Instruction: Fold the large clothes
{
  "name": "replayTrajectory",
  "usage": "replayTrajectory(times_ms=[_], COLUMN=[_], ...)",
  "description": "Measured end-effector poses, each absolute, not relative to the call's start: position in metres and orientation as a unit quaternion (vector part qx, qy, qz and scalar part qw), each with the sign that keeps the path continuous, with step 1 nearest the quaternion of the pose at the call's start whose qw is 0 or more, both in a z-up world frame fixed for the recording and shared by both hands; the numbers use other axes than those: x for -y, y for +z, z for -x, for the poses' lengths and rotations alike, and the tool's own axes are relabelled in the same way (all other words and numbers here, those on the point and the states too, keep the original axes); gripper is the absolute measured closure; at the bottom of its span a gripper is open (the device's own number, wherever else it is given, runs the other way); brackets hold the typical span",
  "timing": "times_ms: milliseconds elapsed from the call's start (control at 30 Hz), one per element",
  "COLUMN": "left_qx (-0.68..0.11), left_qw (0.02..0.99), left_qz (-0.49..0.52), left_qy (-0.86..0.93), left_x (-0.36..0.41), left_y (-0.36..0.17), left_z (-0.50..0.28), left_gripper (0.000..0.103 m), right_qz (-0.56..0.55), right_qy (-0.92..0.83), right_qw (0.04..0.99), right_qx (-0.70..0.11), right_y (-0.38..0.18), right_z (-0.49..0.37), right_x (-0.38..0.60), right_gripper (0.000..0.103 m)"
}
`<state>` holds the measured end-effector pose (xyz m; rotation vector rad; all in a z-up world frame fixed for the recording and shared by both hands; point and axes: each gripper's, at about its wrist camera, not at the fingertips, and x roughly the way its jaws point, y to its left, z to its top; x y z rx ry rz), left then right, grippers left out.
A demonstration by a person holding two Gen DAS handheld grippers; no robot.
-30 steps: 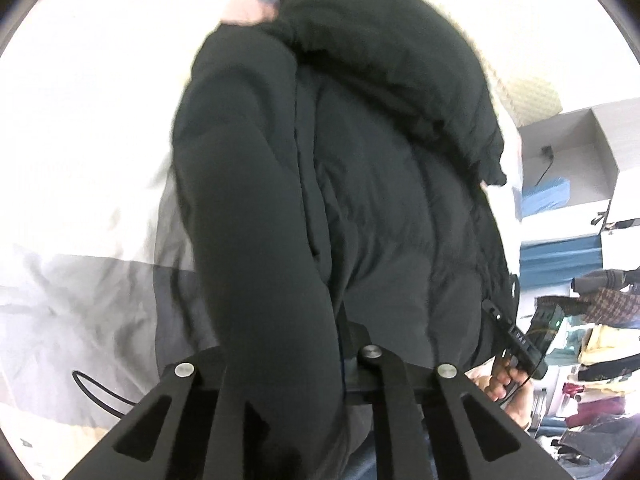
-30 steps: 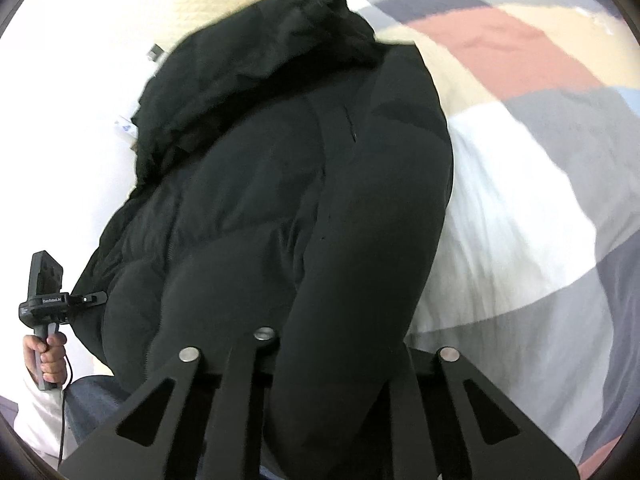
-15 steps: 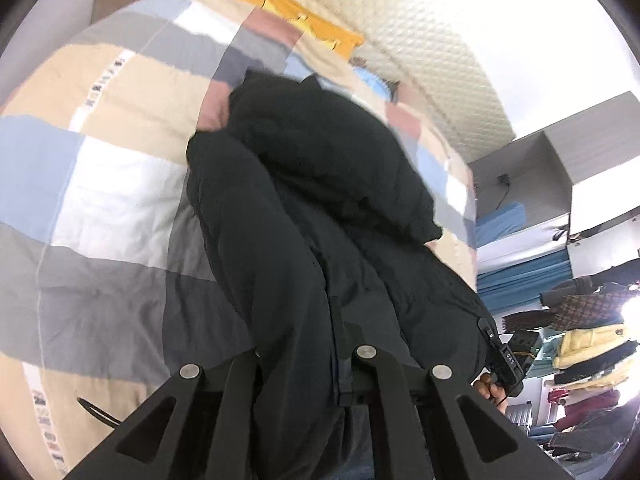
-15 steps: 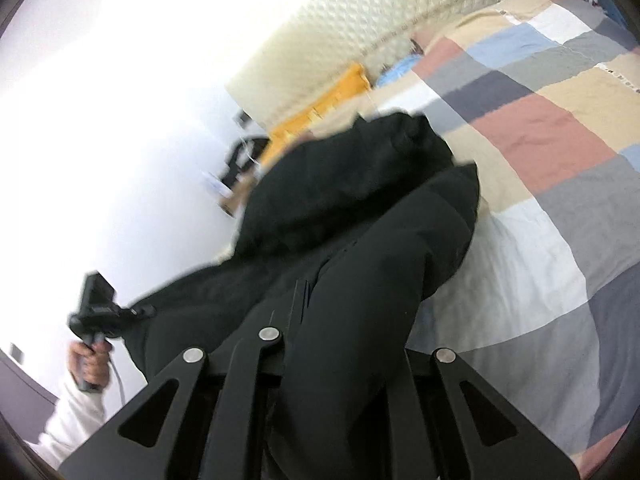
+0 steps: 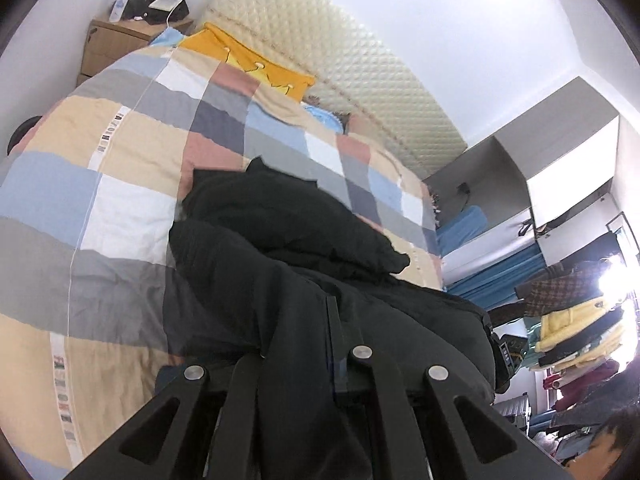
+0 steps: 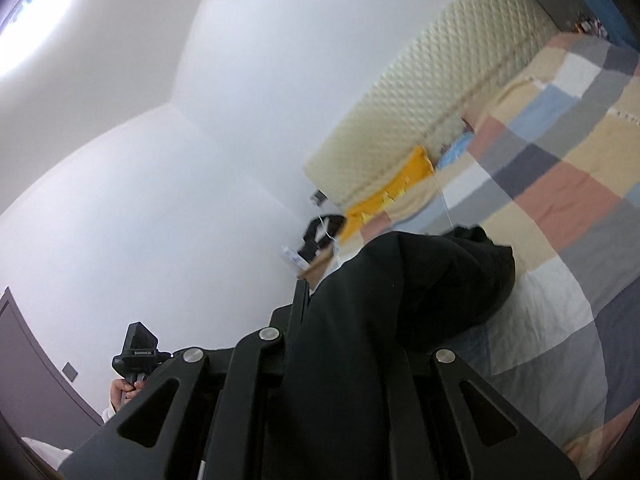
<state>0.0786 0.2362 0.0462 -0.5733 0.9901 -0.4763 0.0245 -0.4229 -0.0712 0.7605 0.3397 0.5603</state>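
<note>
A bed carries a patchwork quilt [image 5: 132, 160] of beige, grey, blue, pink and white squares. A yellow pillow [image 5: 256, 64] lies against the cream quilted headboard [image 5: 340, 64]. Beside the bed stands a wooden nightstand [image 5: 116, 44] (a clear bottle [image 5: 122, 0] and a dark bag on top). Hanging clothes [image 5: 576, 332] crowd the right edge.

Thick folds of the black padded coat [image 5: 304, 288] are burying both grippers' fingertips, and are also covering part of the checked patchwork quilt [image 5: 120, 168] underneath.
</note>
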Motion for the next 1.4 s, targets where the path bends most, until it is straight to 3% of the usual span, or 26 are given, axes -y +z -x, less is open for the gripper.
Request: replayTrajectory(times_ms=[267, 633, 967, 1400], left_qx=[-0.451, -0.441, -0.468, -0.519], left_qw=[0.832, 0.86, 0.863, 0.83], left_qz=[0.236, 0.207, 0.182, 0.204], left_qy=[-0.219, -0.149, -0.052, 0.002], left_x=[-0.219, -0.191, -0.164, -0.158], left_y=[0.068, 0.063, 0.007, -0.092], left_z=[-0.07, -0.182, -0.289, -0.38], left_gripper=[0.097, 0.097, 0.096, 0.095], right_qz=[-0.357, -0.34, -0.351, -0.288], right_qy=[0.229, 0.158, 0.049, -0.039], right_qw=[0.892, 0.893, 0.852, 0.827], right_qx=[-0.156, -0.251, -0.386, -0.481], right_y=[-0.049, -0.039, -0.068, -0.134], right_z=[-0.02, -0.122, -0.248, -0.339], right_x=[0.428, 0.433, 0.43, 0.412], right_gripper=[0.093, 0.092, 0.092, 0.091])
